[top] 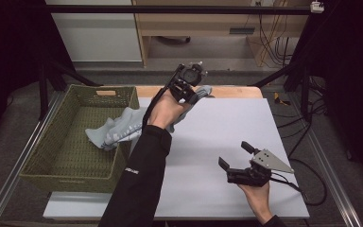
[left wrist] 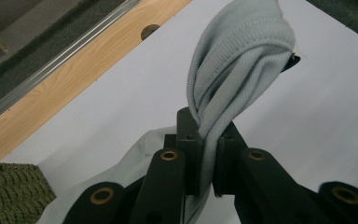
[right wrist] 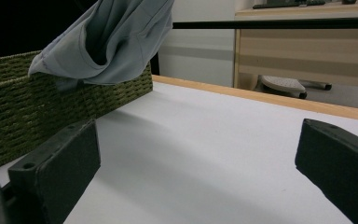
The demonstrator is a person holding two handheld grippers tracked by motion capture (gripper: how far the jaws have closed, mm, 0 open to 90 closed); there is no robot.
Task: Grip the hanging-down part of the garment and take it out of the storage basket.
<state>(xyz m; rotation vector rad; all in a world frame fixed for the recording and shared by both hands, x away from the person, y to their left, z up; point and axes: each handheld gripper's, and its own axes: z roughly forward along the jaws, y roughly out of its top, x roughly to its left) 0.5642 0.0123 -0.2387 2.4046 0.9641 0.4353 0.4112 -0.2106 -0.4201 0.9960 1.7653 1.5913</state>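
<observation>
A light grey knitted garment [top: 118, 130] hangs from my left gripper [top: 194, 96], which is raised over the far middle of the table and shut on a ribbed edge of the garment [left wrist: 233, 70]. The cloth's lower end drapes over the right rim of the green woven basket [top: 66, 156] and into it. In the right gripper view the same garment [right wrist: 107, 42] dangles above the basket [right wrist: 9, 102]. My right gripper [top: 236, 156] rests low near the table's front right, jaws wide apart, nothing between them.
The white table top [top: 217, 127] has a wooden strip [top: 236, 91] along its far edge. Black frame posts stand at both sides, cables lie on the floor at the right, and wooden furniture stands behind the table.
</observation>
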